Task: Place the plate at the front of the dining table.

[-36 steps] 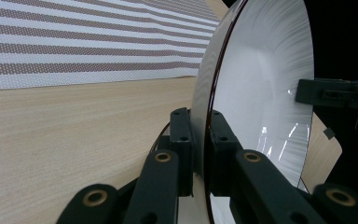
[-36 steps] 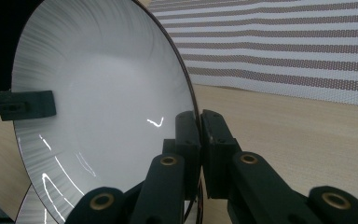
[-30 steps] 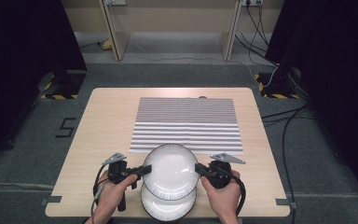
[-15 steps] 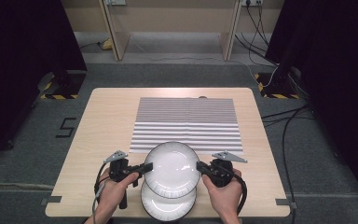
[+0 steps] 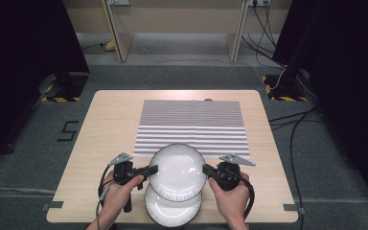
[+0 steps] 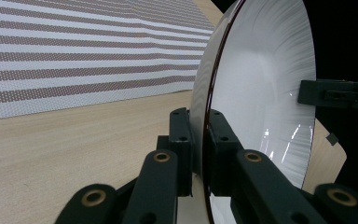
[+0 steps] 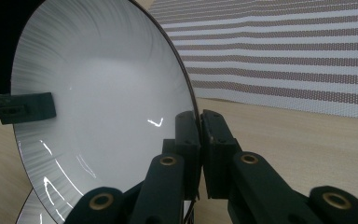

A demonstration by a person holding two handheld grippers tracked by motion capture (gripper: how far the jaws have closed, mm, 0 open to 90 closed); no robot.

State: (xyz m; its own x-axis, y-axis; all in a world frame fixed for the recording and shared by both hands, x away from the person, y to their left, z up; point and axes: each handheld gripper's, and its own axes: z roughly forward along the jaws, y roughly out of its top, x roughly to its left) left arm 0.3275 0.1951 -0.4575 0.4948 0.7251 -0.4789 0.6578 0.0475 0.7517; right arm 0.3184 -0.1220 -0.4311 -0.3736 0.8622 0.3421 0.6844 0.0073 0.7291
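White plate (image 5: pixel 178 171) with a dark rim, held above the near edge of the table (image 5: pixel 110 120), roughly level, face up. It overlaps a second plate (image 5: pixel 172 211) that lies on the table directly below it, toward 6 o'clock; the lower plate's far part is hidden under the held one. Whether the two touch I cannot tell.

Left gripper (image 5: pixel 149 169) clenched on the held plate's rim at 9 o'clock. In the left gripper view the two jaws of the left gripper (image 6: pixel 199 140) pinch the thin rim of the plate (image 6: pixel 261 93) between them.

Right gripper (image 5: pixel 207 169) clamped on the same rim at 3 o'clock. In the right gripper view the right gripper (image 7: pixel 199 137) shows both jaws tight on the edge of the plate (image 7: pixel 98 102), with the other gripper's jaw across the bowl.

Striped mat (image 5: pixel 191 125) lies on the table at 12 o'clock from the plate; the plate's far edge overlaps the mat's near border as seen from above. Mat (image 6: pixel 74 51) also in the left gripper view, mat (image 7: pixel 289 51) in the right one.

Grey floor (image 5: pixel 182 72) around the table, cables (image 5: pixel 297 120) at 2 o'clock.
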